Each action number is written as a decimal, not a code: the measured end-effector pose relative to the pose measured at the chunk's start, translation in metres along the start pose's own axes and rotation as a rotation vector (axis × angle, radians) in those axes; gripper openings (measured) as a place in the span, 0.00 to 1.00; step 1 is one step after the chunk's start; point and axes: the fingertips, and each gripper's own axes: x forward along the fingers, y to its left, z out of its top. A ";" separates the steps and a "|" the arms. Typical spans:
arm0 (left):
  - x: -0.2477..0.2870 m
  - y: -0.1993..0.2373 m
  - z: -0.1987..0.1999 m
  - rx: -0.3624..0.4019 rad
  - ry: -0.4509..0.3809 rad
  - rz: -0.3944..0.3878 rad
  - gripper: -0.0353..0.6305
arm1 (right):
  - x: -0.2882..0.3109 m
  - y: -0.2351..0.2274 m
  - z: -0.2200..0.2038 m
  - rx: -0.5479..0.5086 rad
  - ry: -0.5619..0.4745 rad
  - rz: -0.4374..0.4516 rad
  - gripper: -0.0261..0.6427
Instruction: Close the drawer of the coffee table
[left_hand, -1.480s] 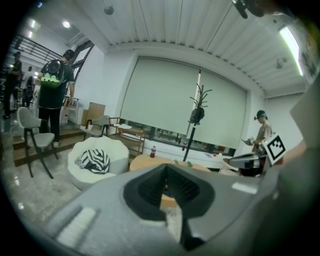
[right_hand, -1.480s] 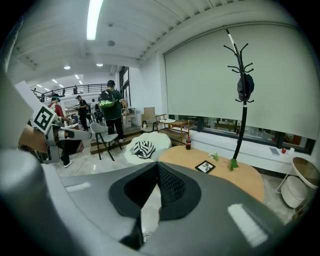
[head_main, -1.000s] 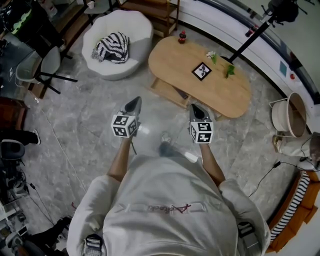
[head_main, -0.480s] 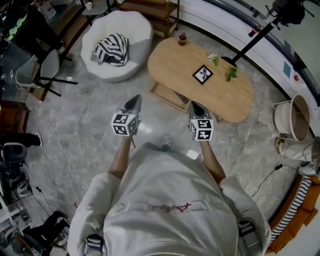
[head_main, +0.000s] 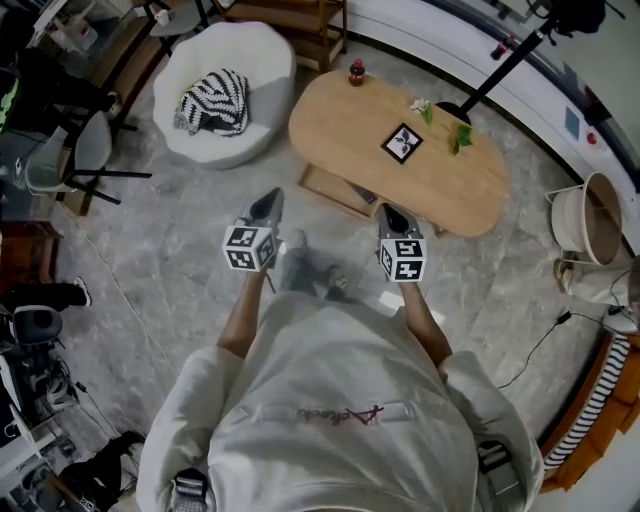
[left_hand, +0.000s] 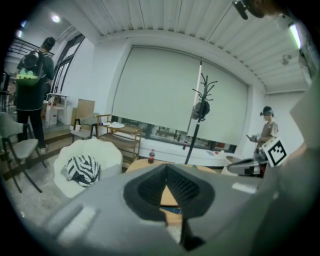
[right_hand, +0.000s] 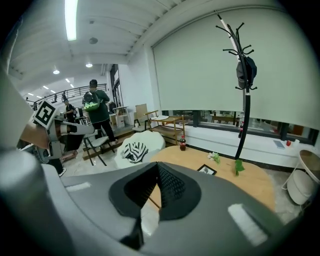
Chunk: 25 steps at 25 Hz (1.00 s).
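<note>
Currently hovering: left gripper (head_main: 270, 202), right gripper (head_main: 389, 214)
jaws: both sitting together, empty
drawer (head_main: 328, 186): sticking out of coffee table (head_main: 345, 120)

Nothing actually readable here. The red script across the back of the person's shirt (head_main: 340, 413) is too blurry to make out. The left gripper (head_main: 268, 207), right gripper (head_main: 391, 215) and the card (head_main: 402, 142) on the coffee table (head_main: 340, 120) just carry black-and-white square marker patterns.

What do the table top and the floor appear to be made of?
Table top: probably light wood or veneer, matte, by its even tan colour. Floor: looks like grey marble or marble-look tile, fairly smooth, by its pale veining.
</note>
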 end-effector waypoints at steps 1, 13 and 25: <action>0.005 0.002 0.001 0.002 0.003 -0.009 0.05 | 0.002 -0.001 0.001 0.004 0.001 -0.009 0.05; 0.074 0.049 0.041 0.046 0.014 -0.186 0.05 | 0.042 -0.012 0.025 0.083 -0.007 -0.198 0.05; 0.121 0.102 0.075 0.089 0.061 -0.339 0.05 | 0.070 -0.006 0.059 0.160 -0.031 -0.374 0.05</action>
